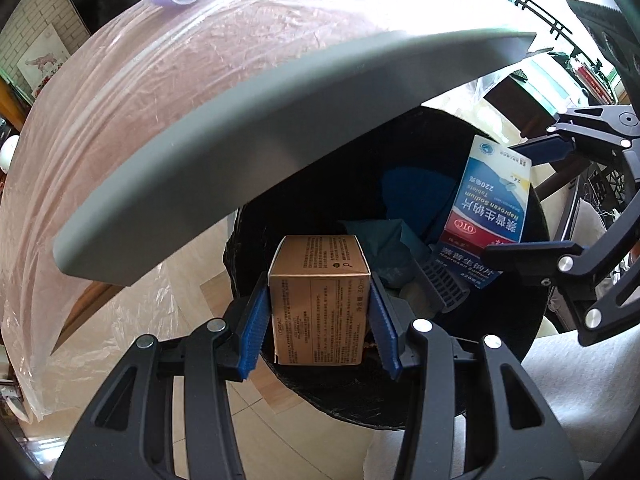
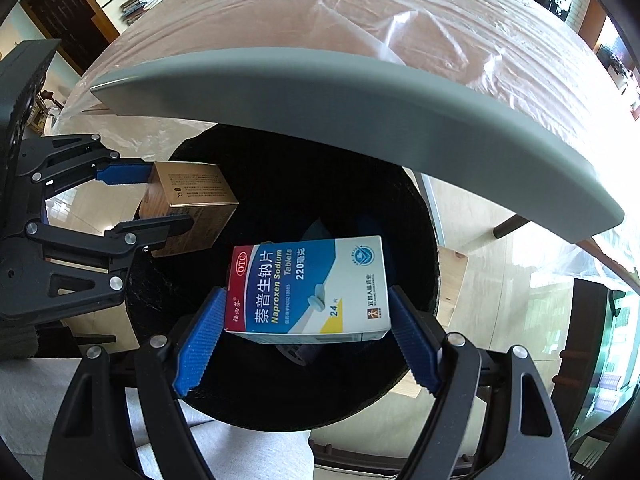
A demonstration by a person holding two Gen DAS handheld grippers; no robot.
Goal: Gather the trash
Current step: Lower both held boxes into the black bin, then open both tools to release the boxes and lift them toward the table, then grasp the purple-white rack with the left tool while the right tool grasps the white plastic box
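I had the left gripper (image 1: 320, 312) clamped on the gold carton (image 1: 318, 300) and the right gripper (image 2: 308, 332) clamped on the blue-and-white tablet box (image 2: 308, 288), both hanging over the mouth of the black-lined bin (image 2: 424, 240) below the surface edge (image 2: 360, 92). The carton sat near the bin's rim; I judged a release there could tip it outside, or the boxes could collide.

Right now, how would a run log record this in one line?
left hand-held gripper: gold box | right hand-held gripper: tablet box | both over black bin
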